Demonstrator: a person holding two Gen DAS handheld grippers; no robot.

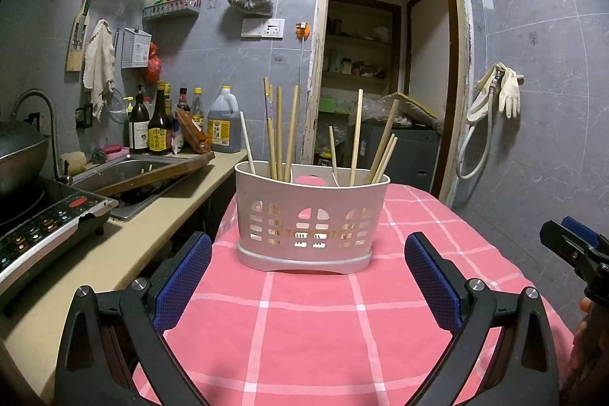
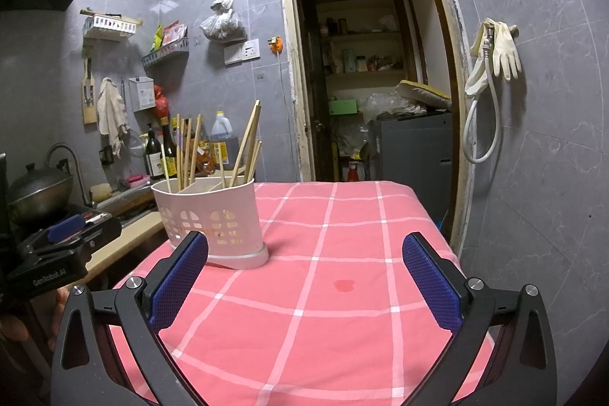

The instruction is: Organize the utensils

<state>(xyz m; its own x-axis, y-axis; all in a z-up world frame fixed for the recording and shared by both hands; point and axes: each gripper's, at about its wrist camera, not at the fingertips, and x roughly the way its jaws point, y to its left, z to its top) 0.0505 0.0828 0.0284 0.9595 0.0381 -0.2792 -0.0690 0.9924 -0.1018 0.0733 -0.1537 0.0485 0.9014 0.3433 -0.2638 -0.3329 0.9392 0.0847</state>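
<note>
A white perforated utensil holder (image 1: 310, 215) stands on the pink checked tablecloth (image 1: 304, 322), with several wooden chopsticks (image 1: 279, 132) upright in its compartments. My left gripper (image 1: 308, 280) is open just in front of the holder, nothing between its blue pads. In the right wrist view the same holder (image 2: 213, 219) with chopsticks (image 2: 247, 147) sits at the table's left side. My right gripper (image 2: 304, 280) is open over bare cloth, to the right of the holder. The right gripper (image 1: 574, 246) shows at the left view's right edge, and the left gripper (image 2: 72, 234) at the right view's left edge.
A counter (image 1: 125, 253) on the left carries an induction cooker (image 1: 45, 227), a wok (image 1: 19, 155), a sink (image 1: 129, 170) and sauce bottles (image 1: 160, 124). An open doorway (image 1: 384, 63) lies behind the table. Rubber gloves and a hose (image 2: 491, 56) hang on the right wall. A small stain (image 2: 344, 285) marks the cloth.
</note>
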